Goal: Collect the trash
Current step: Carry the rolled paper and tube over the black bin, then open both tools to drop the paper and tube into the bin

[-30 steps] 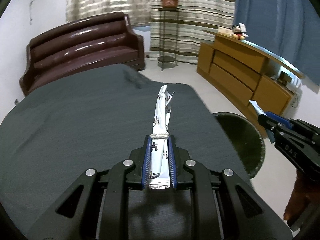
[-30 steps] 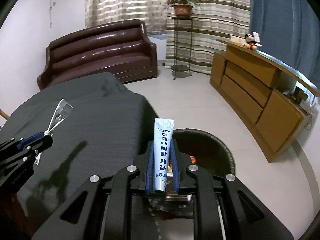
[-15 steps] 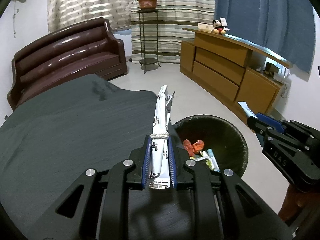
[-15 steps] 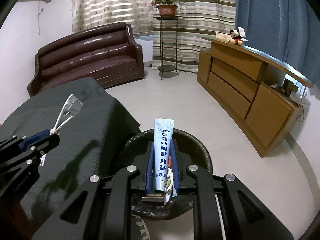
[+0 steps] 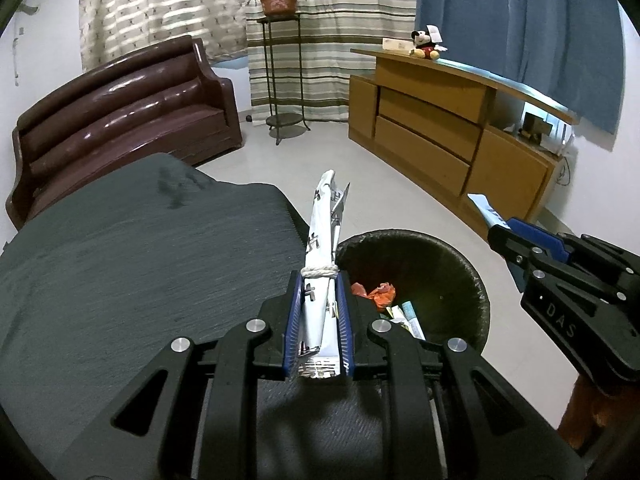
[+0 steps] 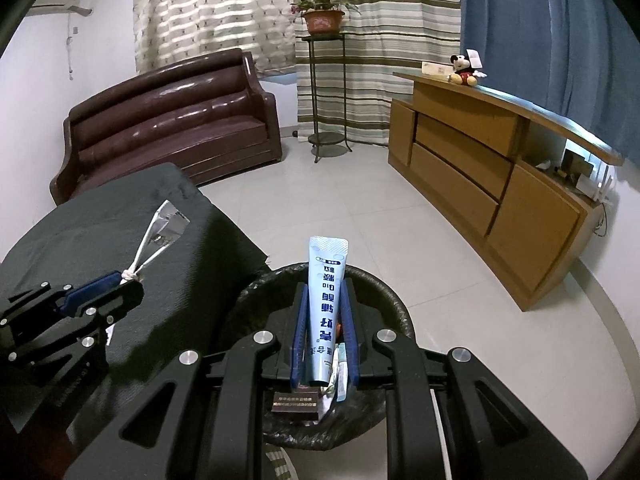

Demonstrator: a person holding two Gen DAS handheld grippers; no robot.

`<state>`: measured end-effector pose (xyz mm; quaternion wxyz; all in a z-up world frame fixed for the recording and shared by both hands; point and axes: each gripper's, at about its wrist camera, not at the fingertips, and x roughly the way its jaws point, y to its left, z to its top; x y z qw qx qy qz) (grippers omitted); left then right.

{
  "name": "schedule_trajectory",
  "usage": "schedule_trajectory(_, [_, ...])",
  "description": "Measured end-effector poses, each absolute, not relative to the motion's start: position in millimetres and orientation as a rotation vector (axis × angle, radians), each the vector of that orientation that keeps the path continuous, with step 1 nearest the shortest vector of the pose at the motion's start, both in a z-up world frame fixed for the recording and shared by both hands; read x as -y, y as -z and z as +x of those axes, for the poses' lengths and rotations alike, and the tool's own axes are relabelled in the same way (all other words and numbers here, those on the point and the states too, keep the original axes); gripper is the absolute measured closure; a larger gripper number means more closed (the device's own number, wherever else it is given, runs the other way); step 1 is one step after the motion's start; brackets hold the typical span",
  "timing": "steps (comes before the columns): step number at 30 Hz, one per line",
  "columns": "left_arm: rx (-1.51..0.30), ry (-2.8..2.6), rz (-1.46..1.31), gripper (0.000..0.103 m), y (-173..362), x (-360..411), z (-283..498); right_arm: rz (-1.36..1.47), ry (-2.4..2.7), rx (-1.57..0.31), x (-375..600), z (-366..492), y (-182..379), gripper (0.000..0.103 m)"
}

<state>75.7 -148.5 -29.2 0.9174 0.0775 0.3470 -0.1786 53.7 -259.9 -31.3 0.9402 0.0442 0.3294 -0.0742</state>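
Observation:
My left gripper (image 5: 319, 280) is shut on a white printed wrapper (image 5: 323, 240) tied with string, held over the dark table's right edge beside the black trash bin (image 5: 468, 276). My right gripper (image 6: 324, 292) is shut on a pale blue tube (image 6: 326, 304) directly above the bin (image 6: 396, 300). The bin holds orange scrap (image 5: 378, 294), packets and a brown box (image 6: 296, 402). The right gripper shows at the right of the left wrist view (image 5: 500, 234). The left gripper shows at the left of the right wrist view (image 6: 128, 280).
A dark cloth-covered table (image 5: 120, 260) lies left of the bin. A brown sofa (image 5: 120, 116) stands behind it, a plant stand (image 5: 280, 80) at the back, and a wooden cabinet (image 5: 460, 132) on the right. Pale tiled floor (image 6: 360, 200) surrounds the bin.
Both grippers have moved right, off the table toward the bin. The right gripper with the tube now hangs over the bin's opening; the left is beside it with the wrapper.

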Motion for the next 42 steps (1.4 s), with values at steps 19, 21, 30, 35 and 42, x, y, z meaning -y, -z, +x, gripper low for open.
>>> schedule_trajectory(19, [-0.742,0.369,0.17,0.085,41,166,94,0.117,0.162,-0.687,272,64,40,0.085])
schedule_trajectory(21, [-0.746,0.364,0.171,0.085,42,167,97,0.12,0.162,-0.689,274,65,42,0.085])
schedule_trajectory(30, [-0.764,0.363,0.172,0.077,47,171,107,0.138,0.163,-0.7,281,73,49,0.084])
schedule_trajectory(35, [-0.762,0.365,0.17,0.064,46,171,108,0.162,0.168,-0.705,286,74,52,0.071])
schedule_trajectory(42, [-0.758,0.358,0.164,0.051,45,169,109,0.161,0.175,-0.694,283,73,51,0.064])
